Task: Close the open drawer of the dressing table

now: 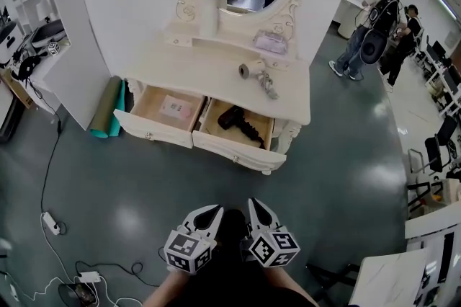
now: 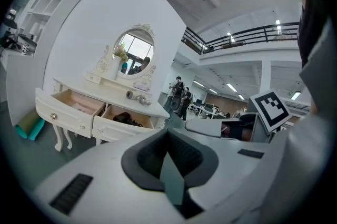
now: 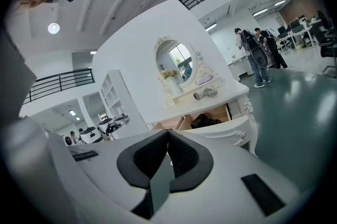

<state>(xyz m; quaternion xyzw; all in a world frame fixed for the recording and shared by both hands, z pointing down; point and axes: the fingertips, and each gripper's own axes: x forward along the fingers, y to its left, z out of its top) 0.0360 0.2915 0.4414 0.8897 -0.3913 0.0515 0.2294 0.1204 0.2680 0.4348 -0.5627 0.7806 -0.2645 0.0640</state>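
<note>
Drawers (image 1: 236, 151) well ahead of fingers (image 1: 204, 217)

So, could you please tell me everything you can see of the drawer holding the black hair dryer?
The drawer is the right one of two in the white dressing table, both pulled out. Its front is cream-white with ornate moulding; its inside looks like pale bare wood. A black hair dryer with coiled cord lies inside. Nothing else touches it.
</note>
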